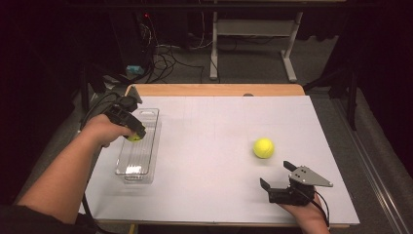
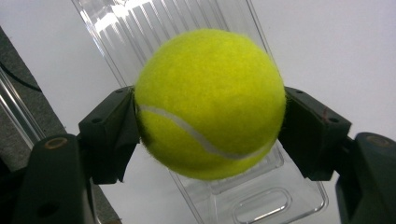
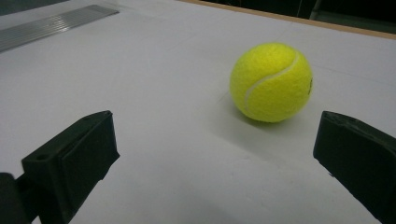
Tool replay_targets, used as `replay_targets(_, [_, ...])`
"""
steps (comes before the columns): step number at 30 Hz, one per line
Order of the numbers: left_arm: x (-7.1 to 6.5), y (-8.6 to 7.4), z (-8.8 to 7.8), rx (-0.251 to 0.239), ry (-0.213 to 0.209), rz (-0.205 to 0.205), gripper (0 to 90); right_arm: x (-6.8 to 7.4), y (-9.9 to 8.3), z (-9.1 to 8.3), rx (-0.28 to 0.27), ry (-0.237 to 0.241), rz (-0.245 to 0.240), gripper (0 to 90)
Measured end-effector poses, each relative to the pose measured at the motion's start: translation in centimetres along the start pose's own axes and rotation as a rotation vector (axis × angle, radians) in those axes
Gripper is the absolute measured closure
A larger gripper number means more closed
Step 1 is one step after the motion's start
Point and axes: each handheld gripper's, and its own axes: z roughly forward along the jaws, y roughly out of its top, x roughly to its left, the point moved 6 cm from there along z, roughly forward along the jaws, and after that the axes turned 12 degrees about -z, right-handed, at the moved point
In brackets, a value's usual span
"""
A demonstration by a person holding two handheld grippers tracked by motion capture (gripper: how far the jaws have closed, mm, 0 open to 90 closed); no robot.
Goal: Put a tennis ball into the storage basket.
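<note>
Left hand-held gripper (image 1: 132, 132), forearm angled in from 7 o'clock, clamps a fuzzy yellow tennis ball (image 2: 210, 102) over the clear ribbed plastic tray (image 1: 146, 161). Right hand-held gripper (image 1: 276, 176) rests on the white table (image 1: 209, 146), jaws wide, empty; second yellow tennis ball (image 1: 263, 147) lies at its 11 o'clock.

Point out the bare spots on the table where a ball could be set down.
Free: the white table between the clear tray and the loose tennis ball, and the far strip. Crowded: around the right gripper.

My two grippers are black; the right gripper (image 1: 276, 176) carries a grey three-cornered screwed plate and a trailing black cable.
</note>
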Motion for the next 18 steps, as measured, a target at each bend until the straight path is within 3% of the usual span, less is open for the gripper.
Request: replay_targets(18, [0.1,2.1,3.3,0.034,0.031,-0.03,25.9,0.0,-0.1,0.1,0.002,0.003,0.004,0.0])
